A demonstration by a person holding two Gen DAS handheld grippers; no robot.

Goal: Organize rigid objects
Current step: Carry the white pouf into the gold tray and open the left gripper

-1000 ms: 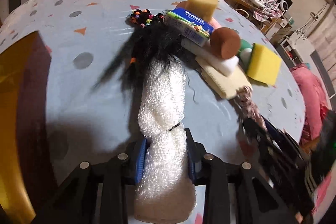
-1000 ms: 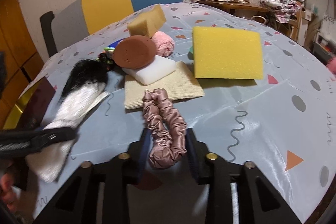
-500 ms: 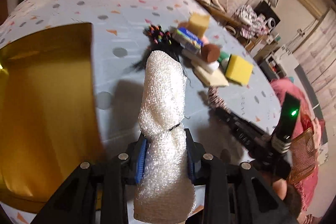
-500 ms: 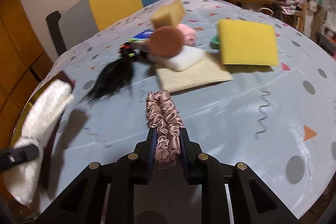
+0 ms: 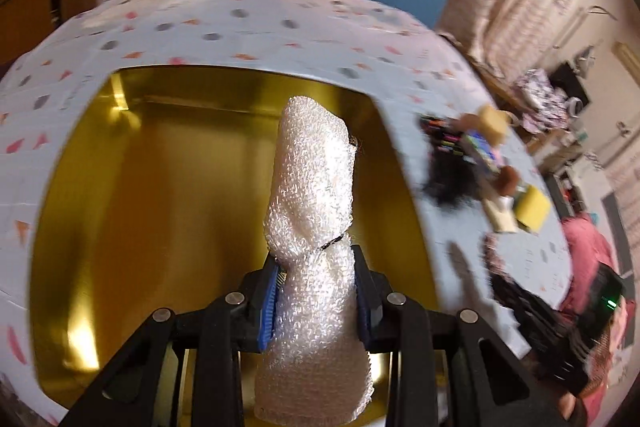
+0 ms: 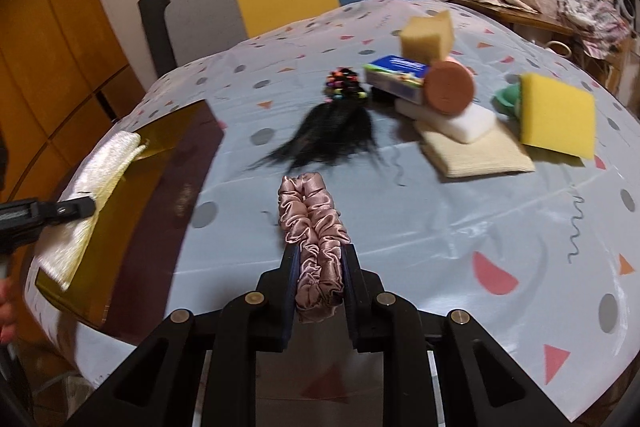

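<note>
Clamping a white mesh cloth, the left gripper tilts steeply down above a gold tray, and the cloth rises between the jaws and past them over the tray's floor. Seen from the right wrist, that gripper comes in level from the left edge, gripping the cloth across its middle above the tray. The right gripper slants down over the tablecloth, jaws pressed together on a pink satin scrunchie that sticks out forward. Beyond it lie a black hairpiece, a beige cloth, a white block, a brown disc, a tissue pack and two yellow sponges, all near each other.
</note>
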